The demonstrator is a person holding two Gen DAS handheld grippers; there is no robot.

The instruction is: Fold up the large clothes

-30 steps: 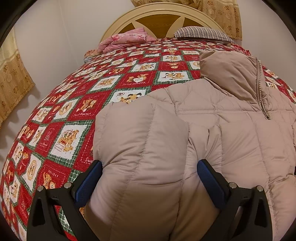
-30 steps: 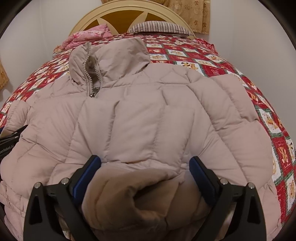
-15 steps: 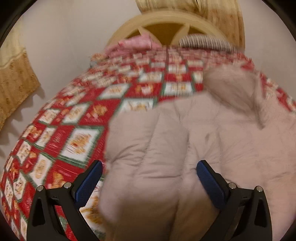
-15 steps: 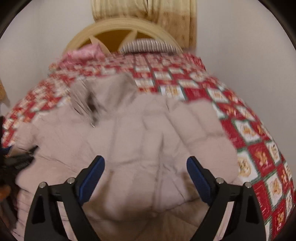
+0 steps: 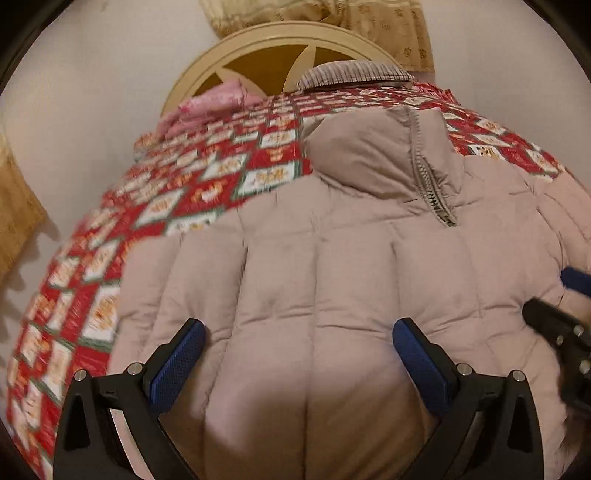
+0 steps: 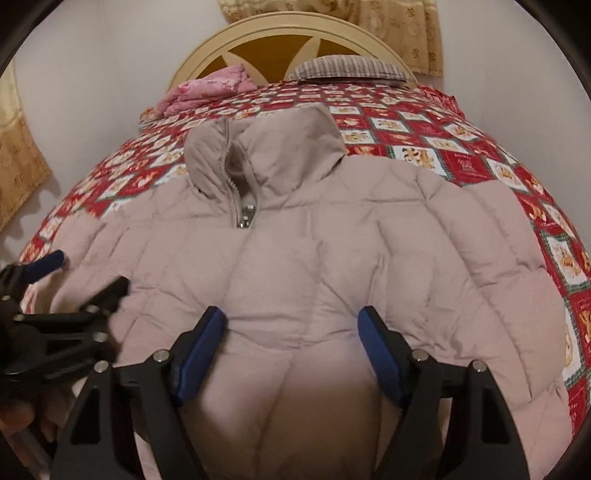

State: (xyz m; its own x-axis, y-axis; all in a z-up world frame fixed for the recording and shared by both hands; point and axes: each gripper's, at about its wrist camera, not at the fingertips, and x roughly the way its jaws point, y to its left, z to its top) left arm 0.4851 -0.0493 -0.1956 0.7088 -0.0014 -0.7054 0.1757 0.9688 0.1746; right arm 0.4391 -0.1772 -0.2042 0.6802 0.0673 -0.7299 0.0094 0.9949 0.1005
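Narrowing since a second ago, the right gripper (image 6: 291, 354) no longer has the folded cuff between its jaws; its pads stand apart above the beige puffer jacket (image 6: 314, 266) spread on the quilted bed (image 6: 461, 162). Beside it, the left gripper (image 5: 299, 365) gapes wide, angled down.

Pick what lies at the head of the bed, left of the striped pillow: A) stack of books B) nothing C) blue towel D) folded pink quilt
D: a folded pink quilt sits against the headboard, left of the striped pillow, beyond the collar of the beige puffer jacket spread on the red patchwork bedspread.
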